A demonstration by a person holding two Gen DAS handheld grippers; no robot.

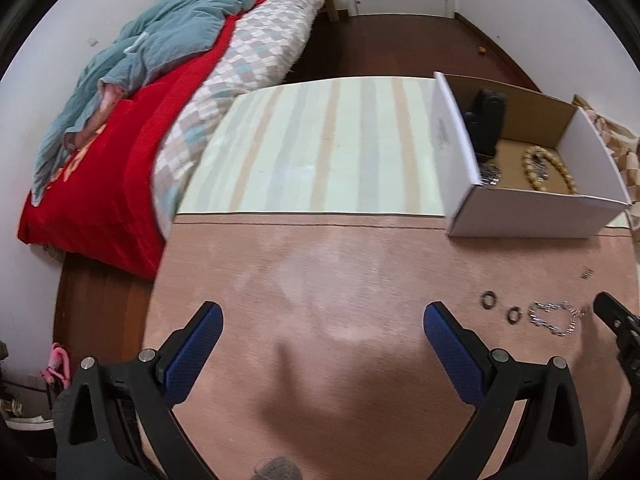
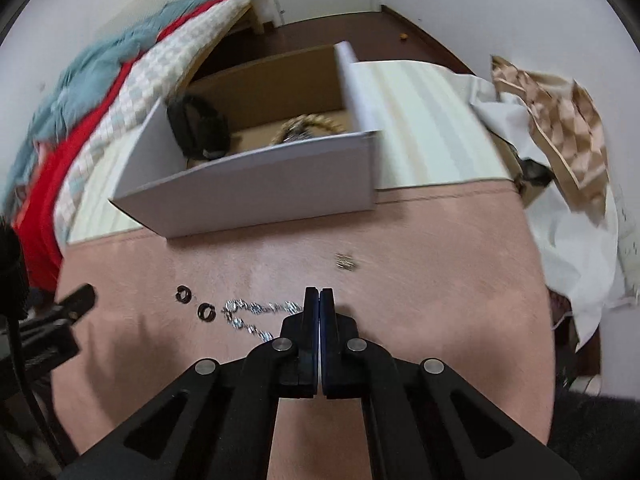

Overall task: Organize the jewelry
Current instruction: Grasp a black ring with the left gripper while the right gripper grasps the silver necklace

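A silver link chain (image 2: 256, 316) is seen lying loose on a pink tabletop (image 2: 420, 264), its right end reaching the tips of the right gripper (image 2: 320, 294), whose black, blue-padded jaws are pressed fully together. Whether a link is pinched between them cannot be told, since the closed tips cover that end of the chain. Two small dark metal rings (image 2: 184, 294) are set just to the left of the chain, apart from one another, and a small pale metal piece (image 2: 346, 261) is seen further off, to the right. Beyond them, a white cardboard box with a brown interior (image 2: 248, 196) is placed on a pale striped mat (image 2: 432, 128); a black strap-like item (image 2: 198, 130) and a gold beaded bracelet (image 2: 316, 122) are held inside it. The left gripper (image 1: 322, 318) is shown with its blue-padded jaws spread wide over bare tabletop, nothing between them, well to the left of the jewelry. A bed with a red blanket (image 1: 120, 184) and a teal quilt (image 1: 160, 40) is visible at the far left, and a tan checked cloth (image 2: 560, 120) is draped at the right.
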